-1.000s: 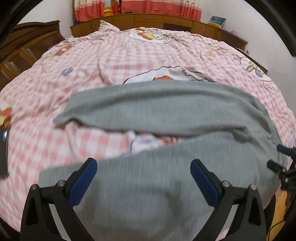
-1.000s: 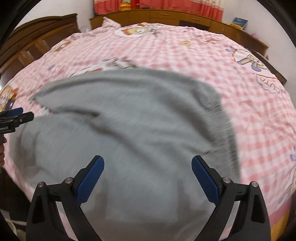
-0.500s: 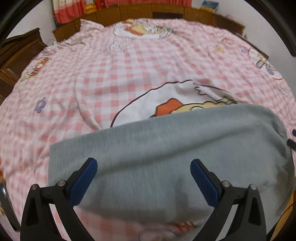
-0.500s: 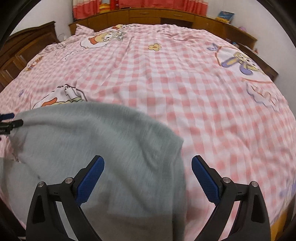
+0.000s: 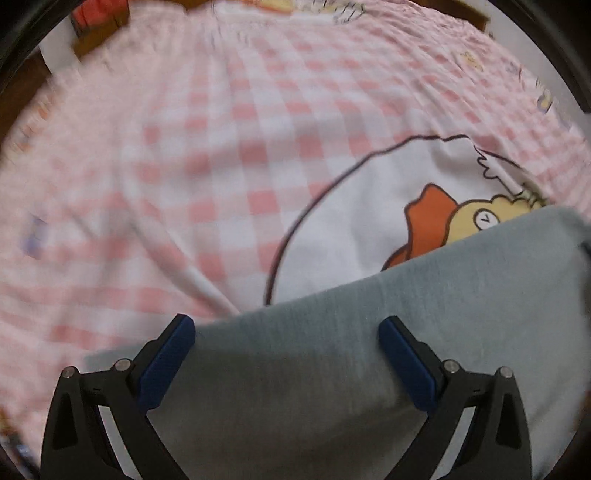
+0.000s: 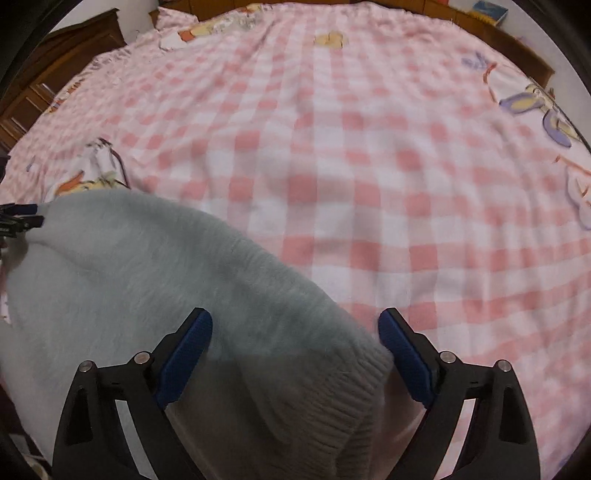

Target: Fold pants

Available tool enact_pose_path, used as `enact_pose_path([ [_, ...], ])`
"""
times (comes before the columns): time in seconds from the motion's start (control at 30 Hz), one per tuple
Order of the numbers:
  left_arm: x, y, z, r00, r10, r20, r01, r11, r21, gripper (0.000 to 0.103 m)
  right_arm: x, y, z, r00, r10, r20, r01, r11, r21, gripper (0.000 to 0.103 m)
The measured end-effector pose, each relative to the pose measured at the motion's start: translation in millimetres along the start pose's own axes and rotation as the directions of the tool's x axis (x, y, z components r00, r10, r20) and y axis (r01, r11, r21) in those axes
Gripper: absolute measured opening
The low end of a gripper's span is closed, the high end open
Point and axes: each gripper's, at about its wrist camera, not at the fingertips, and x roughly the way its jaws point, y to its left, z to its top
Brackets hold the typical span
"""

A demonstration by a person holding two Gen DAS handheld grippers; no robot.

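A home bedroom: ahead of both grippers spreads a bed under a pink-and-white checked cartoon sheet (image 6: 332, 166), with dark wooden cabinets (image 6: 66, 70) beyond, and probably red curtains (image 5: 96, 18), blurred.

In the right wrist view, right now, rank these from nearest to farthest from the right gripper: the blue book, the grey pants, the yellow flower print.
1. Grey pants: between and just ahead of the right gripper, lower left.
2. Yellow flower print: far up the pink checked sheet, centre.
3. Blue book: on the wooden ledge beyond the bed, top right.
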Motion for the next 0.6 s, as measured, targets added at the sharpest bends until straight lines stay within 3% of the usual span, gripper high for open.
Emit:
enact_pose_path([
  [0.1,10.1,19.3,-2.6,0.995,-0.098,0.008,0.099,0.993,-0.064,0.103,5.5,4.8,0.5,1.000,-0.022,0.000,0.022,1.000,-0.019,0.095],
  [0.23,10.5,15.7,-4.1,0.996,-0.076,0.040,0.076,0.997,-0.007,0.103,6.9,8.5,1.2,0.999,-0.036,-0.003,0.036,0.999,-0.028,0.093],
  [0.33,8.3,10.2,-6.9,0.995,-0.082,0.051,0.082,0.997,0.004,0.097,0.1,18.2,-0.7,0.999,-0.043,0.017,0.043,0.998,-0.034,0.074],
  [0.37,5.3,9.8,-9.3,0.994,-0.095,0.058,0.096,0.995,0.001,0.091,-4.4,22.6,-3.0,0.999,-0.042,0.024,0.043,0.998,-0.055,0.062],
  [0.43,-0.7,1.7,-13.1,0.993,-0.099,0.069,0.099,0.995,0.006,0.082,-10.9,31.3,-3.6,0.999,-0.037,0.031,0.040,0.995,-0.091,0.049],
  [0.53,-10.0,-5.7,-18.1,0.992,-0.096,0.080,0.093,0.995,0.032,0.058,-16.7,37.3,-5.5,0.999,-0.023,0.032,0.027,0.993,-0.111,0.033],
  [0.57,-12.1,-7.6,-18.1,0.991,-0.105,0.079,0.102,0.994,0.041,0.036,-19.2,39.1,-5.7,0.999,-0.014,0.039,0.018,0.994,-0.109,0.028],
  [0.6,-14.8,-10.2,-19.4,0.989,-0.126,0.076,0.123,0.991,0.043,0.024,-21.1,39.6,-6.3,0.999,-0.010,0.045,0.015,0.994,-0.106,0.027],
])
